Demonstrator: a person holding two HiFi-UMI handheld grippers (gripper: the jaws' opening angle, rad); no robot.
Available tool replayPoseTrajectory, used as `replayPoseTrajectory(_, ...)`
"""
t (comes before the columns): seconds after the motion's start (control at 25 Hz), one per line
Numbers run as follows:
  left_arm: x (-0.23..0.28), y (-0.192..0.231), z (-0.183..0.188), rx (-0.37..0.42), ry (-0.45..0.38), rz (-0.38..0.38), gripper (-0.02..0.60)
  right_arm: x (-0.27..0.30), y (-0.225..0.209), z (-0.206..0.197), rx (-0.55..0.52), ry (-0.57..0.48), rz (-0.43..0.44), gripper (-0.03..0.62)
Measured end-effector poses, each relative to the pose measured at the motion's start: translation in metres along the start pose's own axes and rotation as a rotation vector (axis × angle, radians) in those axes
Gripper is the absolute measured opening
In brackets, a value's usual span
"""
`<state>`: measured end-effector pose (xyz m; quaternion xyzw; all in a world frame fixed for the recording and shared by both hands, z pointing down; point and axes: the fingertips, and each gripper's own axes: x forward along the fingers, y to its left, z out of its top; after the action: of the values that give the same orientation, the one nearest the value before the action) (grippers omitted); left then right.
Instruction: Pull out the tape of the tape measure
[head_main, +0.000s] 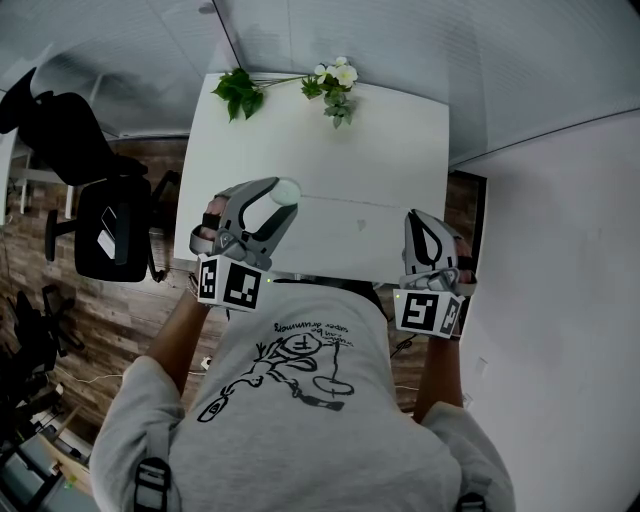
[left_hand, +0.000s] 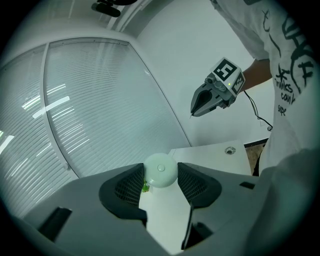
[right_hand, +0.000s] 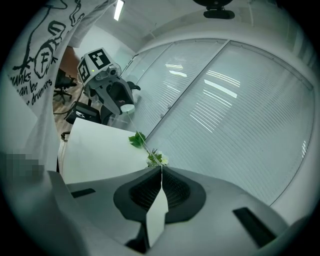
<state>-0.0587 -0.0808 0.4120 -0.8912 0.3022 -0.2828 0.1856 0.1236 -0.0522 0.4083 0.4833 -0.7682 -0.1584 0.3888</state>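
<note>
White counter (head_main: 400, 130) is seen below. Small round pale-green plastic tape measure (left_hand: 160, 170) is clamped in the wide-set left hand-held gripper (left_hand: 160, 176), over the counter. Thin pale tape (right_hand: 136, 127) is pinched in the closed right hand-held gripper (right_hand: 161, 169). Case is judged light and slippery; tape limp, best taken at its end.

Tape measure (left_hand: 160, 170): 1 unit, small, round, pale white-green case with centre button. Clamped between left claw (left_hand: 161, 176) pads, above white tabletop (head_main: 300, 130). Thin pale tape (right_hand: 133, 122) extended, end pinched in right claw (right_hand: 161, 172).
</note>
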Motion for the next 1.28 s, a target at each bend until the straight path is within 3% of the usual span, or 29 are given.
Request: replayPoseTrajectory(1.28,-0.003,0.007,-0.016,0.015,0.032,0.015,0.235,-0.004,-0.018,-0.03,0.009,0.061,-0.061,0.015)
